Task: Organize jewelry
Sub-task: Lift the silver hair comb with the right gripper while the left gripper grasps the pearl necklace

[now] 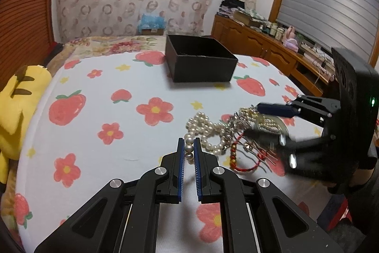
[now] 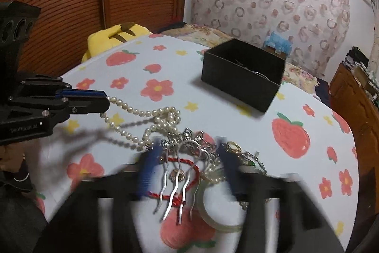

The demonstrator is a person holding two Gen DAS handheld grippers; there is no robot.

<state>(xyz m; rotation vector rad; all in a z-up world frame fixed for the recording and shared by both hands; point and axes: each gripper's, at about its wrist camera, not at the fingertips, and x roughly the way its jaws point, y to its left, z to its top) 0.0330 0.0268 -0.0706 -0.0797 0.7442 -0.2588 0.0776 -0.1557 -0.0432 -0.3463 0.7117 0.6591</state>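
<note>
The left gripper (image 1: 189, 149) pinches the pearls (image 1: 208, 132), a limp, slippery strand snagged in the tangle (image 2: 189, 158) near the box (image 1: 200, 58). The right gripper (image 2: 187, 167) gapes around the stiff comb (image 2: 180, 181); grip its crown.

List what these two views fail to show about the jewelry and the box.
- Box contents: left view, near wall hides them; right view shows only a glint.
- Right gripper: right view, motion blur smears its fingers.
- Pile underside: left view, right gripper covers part.
</note>
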